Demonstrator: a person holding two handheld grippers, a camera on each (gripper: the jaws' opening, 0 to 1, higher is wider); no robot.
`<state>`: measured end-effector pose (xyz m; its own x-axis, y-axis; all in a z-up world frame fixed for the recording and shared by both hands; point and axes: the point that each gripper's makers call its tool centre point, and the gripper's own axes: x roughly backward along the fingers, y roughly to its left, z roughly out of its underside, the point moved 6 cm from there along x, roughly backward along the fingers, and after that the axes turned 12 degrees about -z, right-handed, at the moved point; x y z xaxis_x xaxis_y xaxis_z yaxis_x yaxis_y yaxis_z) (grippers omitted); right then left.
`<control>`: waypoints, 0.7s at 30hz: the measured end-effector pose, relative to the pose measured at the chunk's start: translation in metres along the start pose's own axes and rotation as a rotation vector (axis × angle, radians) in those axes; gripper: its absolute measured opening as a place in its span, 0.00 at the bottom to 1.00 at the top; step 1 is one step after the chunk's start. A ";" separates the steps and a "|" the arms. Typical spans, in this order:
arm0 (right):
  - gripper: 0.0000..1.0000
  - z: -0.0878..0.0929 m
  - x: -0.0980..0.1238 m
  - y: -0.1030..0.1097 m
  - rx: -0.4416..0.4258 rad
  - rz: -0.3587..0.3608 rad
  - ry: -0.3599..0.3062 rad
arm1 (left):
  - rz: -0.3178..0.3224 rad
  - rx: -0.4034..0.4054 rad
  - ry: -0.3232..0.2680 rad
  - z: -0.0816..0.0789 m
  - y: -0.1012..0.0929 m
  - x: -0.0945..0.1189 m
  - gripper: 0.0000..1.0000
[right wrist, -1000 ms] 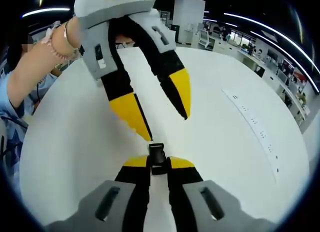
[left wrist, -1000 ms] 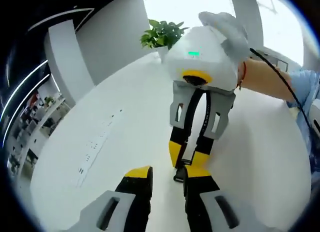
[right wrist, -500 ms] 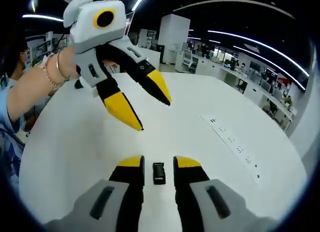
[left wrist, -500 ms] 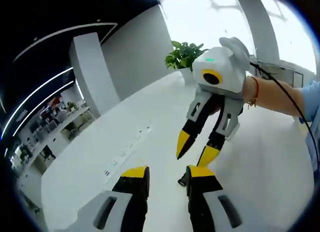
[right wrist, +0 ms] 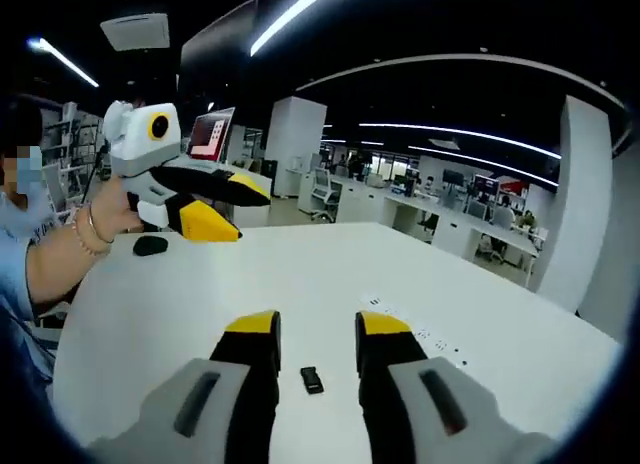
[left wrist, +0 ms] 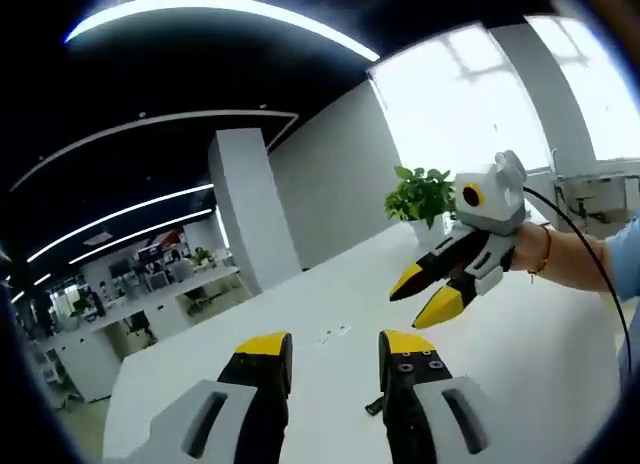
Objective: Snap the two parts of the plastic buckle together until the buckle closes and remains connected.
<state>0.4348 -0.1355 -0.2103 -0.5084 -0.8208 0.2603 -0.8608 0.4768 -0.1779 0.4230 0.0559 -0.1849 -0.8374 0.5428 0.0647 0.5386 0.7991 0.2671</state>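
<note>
Black buckle (right wrist: 312,380) half-hidden behind tongs.

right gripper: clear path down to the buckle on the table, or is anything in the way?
Probably yes. The buckle lies on the bare white table between the open jaws of the right gripper, and the left gripper hangs well off to the side, so nothing blocks the descent.

table (right wrist: 560,354) bare around buckle (right wrist: 312,380) | obstacles: potted plant (left wrist: 425,196), mouse (right wrist: 150,246) at far edges
</note>
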 end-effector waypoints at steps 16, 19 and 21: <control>0.37 -0.007 0.132 0.044 0.175 0.239 -0.150 | -0.183 -0.005 -0.090 0.018 -0.024 0.096 0.39; 0.38 0.003 0.149 0.053 0.195 0.273 -0.149 | -0.210 -0.014 -0.071 0.027 -0.028 0.110 0.39; 0.38 0.011 0.156 0.056 0.188 0.296 -0.150 | -0.231 -0.016 -0.065 0.031 -0.028 0.118 0.39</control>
<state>0.3070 -0.2404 -0.1896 -0.7135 -0.6999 0.0327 -0.6513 0.6453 -0.3992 0.3122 0.1052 -0.2150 -0.9301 0.3621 -0.0614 0.3316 0.8999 0.2832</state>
